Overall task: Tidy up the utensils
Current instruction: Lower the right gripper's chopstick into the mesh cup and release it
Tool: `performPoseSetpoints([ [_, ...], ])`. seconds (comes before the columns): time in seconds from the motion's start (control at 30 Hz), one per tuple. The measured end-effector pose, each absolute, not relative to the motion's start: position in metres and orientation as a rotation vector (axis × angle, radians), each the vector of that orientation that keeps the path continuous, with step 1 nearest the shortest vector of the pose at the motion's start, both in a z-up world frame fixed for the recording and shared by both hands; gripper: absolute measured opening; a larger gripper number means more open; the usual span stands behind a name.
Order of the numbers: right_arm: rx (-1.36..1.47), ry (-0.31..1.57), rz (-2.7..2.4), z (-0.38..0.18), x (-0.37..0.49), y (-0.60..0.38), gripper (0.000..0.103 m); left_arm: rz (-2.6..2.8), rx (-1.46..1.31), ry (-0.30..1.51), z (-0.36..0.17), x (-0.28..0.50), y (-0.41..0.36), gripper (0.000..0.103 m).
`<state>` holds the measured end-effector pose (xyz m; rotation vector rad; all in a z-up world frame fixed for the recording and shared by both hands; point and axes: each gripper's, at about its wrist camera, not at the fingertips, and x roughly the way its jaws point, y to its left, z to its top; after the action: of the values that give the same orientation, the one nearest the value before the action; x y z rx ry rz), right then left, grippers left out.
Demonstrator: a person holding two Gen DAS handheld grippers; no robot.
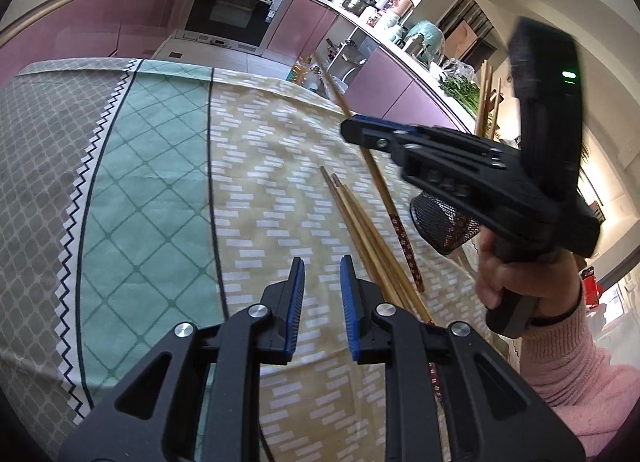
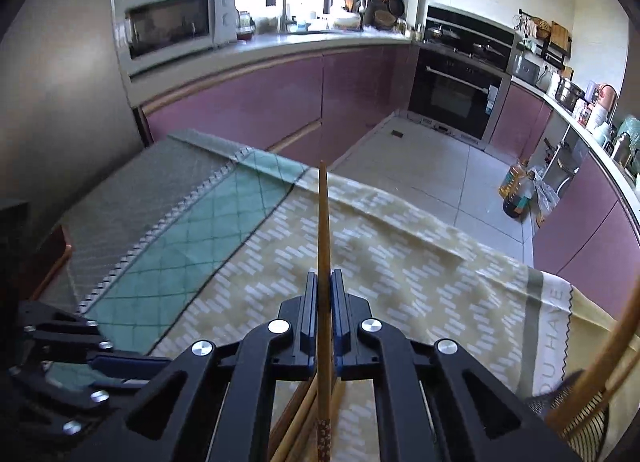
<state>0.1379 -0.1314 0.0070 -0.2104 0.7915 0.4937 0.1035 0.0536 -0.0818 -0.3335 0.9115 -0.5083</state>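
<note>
Right gripper (image 2: 324, 294) raised above patterned tablecloth (image 1: 160, 190), jaws clamped on chopstick (image 2: 323, 230). Left gripper (image 1: 322, 274) low, jaws apart, beside loose chopsticks (image 1: 360, 222). Kitchen behind.

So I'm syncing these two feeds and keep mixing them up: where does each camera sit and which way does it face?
Left wrist: sits behind the open left gripper, facing the tablecloth and loose chopsticks; the right gripper and the person's hand show.
Right wrist: sits behind the right gripper, shut on a chopstick, facing the oven; the left gripper's fingers show.
Shared: tablecloth, oven, chopsticks, mesh holder.
</note>
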Motion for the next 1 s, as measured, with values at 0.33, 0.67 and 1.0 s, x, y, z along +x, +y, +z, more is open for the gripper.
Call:
performPoseSetpoints([
  [0.33,-0.038,0.578,0.522,0.081,0.07,-0.212,0.006,-0.572,-0.26,0.919,-0.079,0.106,0.015,0.018],
  [0.67,0.062,0.362,0.421,0.143,0.035,-0.287,0.006,-0.591,-0.223,0.938,-0.079,0.104,-0.01,0.018],
  [1.0,0.062,0.509,0.374,0.107,0.071,-0.307,0.006,-0.586,-0.188,0.955,-0.08,0.104,-0.018,0.018],
])
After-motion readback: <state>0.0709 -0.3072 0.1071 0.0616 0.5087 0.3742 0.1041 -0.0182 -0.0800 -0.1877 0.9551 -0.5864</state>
